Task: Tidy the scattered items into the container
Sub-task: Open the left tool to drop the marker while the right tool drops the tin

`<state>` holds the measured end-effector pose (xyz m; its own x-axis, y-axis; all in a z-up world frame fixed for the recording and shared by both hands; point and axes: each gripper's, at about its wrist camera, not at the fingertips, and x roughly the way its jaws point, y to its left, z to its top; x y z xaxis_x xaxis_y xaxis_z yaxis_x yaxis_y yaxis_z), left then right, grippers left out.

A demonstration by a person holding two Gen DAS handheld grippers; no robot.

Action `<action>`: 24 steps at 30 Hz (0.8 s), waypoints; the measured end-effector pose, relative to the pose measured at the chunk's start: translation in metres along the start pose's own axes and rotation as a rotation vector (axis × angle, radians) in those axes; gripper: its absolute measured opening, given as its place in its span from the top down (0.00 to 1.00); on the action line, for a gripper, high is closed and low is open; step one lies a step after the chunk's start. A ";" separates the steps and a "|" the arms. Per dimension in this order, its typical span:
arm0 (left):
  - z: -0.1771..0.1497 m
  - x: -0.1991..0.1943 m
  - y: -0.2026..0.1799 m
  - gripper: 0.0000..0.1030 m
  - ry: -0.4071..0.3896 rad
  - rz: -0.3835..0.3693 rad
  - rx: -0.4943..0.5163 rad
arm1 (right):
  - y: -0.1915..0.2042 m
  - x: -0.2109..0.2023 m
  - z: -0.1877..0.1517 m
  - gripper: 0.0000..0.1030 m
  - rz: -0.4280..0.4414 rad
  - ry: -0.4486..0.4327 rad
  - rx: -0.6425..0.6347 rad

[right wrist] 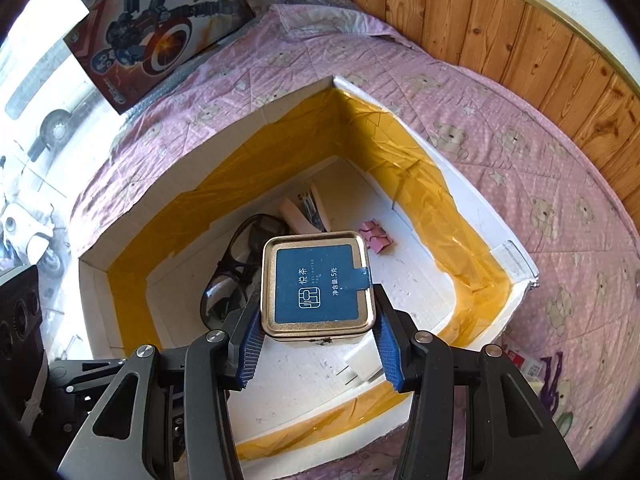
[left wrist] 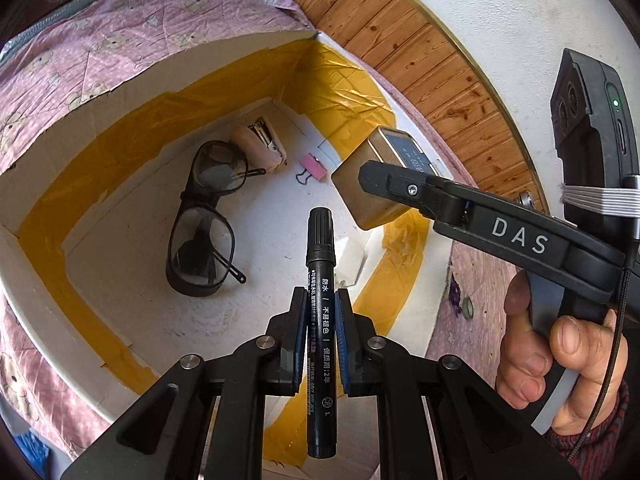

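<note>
Fig. — Both grippers loaded above the container.

L gripper [left wrist: 320,332]: pads pinch a black marker [left wrist: 320,280] at mid-barrel, cap end pointing fwd over the box [left wrist: 48,216]. We judge the marker light, stiff and smooth-walled; a round barrel may roll or slip lengthwise betw. pads, so a mid-length hold near the balance pt, as here, suits it.

R gripper [right wrist: 318,334]: blue pads clamp a small square tin [right wrist: 318,284] across two opposite side walls, printed lid facing the camera. We judge it light, rigid, thin metal w/ slick sides; holding the flat walls, not the rounded corners, looks safest, and hard squeezing could dent it. Tin hangs above the box interior, not touching the floor.

Outward: white box w/ yellow tape on the inner walls sits on a pink quilted bed cover [right wrist: 500,152]. Already inside: dark glasses [left wrist: 204,216], a pale stapler [left wrist: 260,148], a pink binder clip [left wrist: 310,166], a small white block [left wrist: 350,254].

View differences: L wrist view shows the tin from the side, the R gripper's finger over it and the person's hand [left wrist: 560,356] on the handle; the lid print is mostly hidden. R wrist view shows the lid square-on and both pads seated, plus a toy carton [right wrist: 160,36] beyond the box; the marker is not visible there.
</note>
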<state>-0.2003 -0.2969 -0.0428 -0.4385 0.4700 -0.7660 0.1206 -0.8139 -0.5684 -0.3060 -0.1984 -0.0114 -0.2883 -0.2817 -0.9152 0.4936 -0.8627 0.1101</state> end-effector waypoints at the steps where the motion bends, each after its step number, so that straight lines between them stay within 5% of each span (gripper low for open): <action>1: 0.000 0.000 -0.001 0.86 -0.001 0.001 0.008 | 0.000 0.003 0.001 0.50 -0.004 0.009 -0.004; 10: 0.006 0.008 0.000 0.81 0.045 -0.028 0.019 | -0.002 0.021 0.006 0.48 -0.009 0.057 -0.001; 24: 0.003 -0.005 0.003 0.77 0.013 -0.036 0.065 | 0.004 0.023 0.005 0.48 0.003 0.059 0.009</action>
<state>-0.2002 -0.3025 -0.0394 -0.4296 0.5031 -0.7499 0.0471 -0.8168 -0.5750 -0.3141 -0.2105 -0.0298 -0.2379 -0.2591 -0.9361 0.4872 -0.8656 0.1158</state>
